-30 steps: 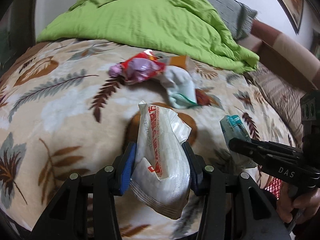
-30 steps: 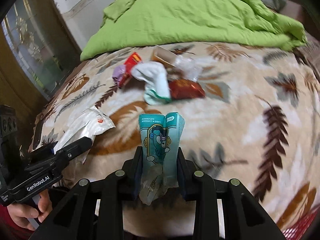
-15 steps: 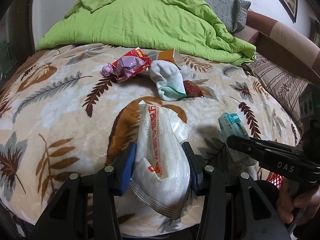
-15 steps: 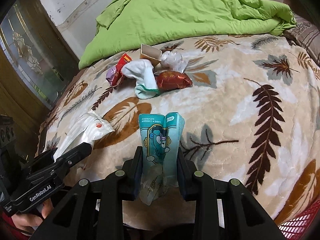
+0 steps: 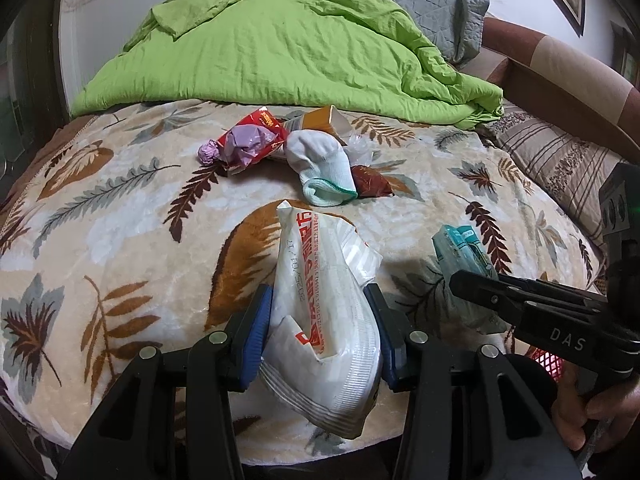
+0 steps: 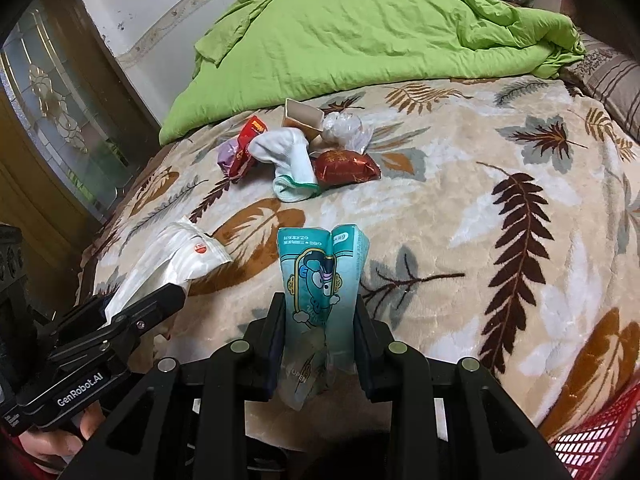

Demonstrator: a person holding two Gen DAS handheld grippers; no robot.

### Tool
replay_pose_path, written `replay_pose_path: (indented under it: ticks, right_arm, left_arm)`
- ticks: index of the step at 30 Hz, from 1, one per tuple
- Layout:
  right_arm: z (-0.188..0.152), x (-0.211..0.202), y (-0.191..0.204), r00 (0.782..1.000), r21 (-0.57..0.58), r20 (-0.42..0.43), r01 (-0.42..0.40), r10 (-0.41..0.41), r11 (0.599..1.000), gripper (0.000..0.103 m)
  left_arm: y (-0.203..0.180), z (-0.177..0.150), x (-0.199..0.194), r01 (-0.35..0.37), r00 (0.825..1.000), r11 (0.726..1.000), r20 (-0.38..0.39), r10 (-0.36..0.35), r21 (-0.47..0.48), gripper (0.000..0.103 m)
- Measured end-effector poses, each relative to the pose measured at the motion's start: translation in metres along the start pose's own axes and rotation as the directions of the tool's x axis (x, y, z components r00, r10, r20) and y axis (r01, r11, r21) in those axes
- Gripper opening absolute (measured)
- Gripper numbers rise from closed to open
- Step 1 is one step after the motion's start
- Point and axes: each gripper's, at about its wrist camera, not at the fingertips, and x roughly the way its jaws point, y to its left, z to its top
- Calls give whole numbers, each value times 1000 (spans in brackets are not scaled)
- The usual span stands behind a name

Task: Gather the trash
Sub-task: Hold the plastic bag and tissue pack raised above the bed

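My left tool (image 5: 320, 334) is clamped on a crinkled white plastic snack bag with red lettering (image 5: 326, 320), blue pads pressing its sides, the bag's long axis running along the fingers and its torn end hanging below them. My right tool (image 6: 320, 330) is pinched narrow on a teal paper-and-plastic tissue packet with a cartoon figure (image 6: 320, 276), which stands upright between the fingers. Both pieces are off the leaf-patterned cream blanket on the bed (image 6: 460, 208).

What matters for the drop is the red mesh basket (image 6: 596, 440): it shows at the lower right corner of the right view and as a red patch (image 5: 548, 358) under the right tool in the left view. So it lies below and to my right, off the bed's near edge, and my right hand is the nearer one. I judge the teal packet should go in first, then the white bag must cross over.

The rest of the litter sits well ahead of both tools, in a cluster before the rumpled green quilt (image 5: 288, 52): a red foil wrapper (image 6: 346, 166), a purple and red crumpled wrapper (image 5: 244, 144), an open orange carton (image 5: 320, 120), and clear crumpled plastic (image 6: 344, 128), all touching a white sock with a green cuff (image 5: 320, 168).
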Motion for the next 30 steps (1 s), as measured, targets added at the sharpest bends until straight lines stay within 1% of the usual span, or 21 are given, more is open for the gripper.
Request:
replay_pose_path:
  ticks: [11,30]
  right_arm:
    - [-1,-17,4,1000,3,13,-16,16,1000,33]
    - [-3,-24,14,1000,-6,7,-23,23,1000,33]
  left_arm:
    - [-8,0,-8,-30,999,999,18,30,38,45]
    - [-8,-1,-11,-41,999,998,24,40,44,45]
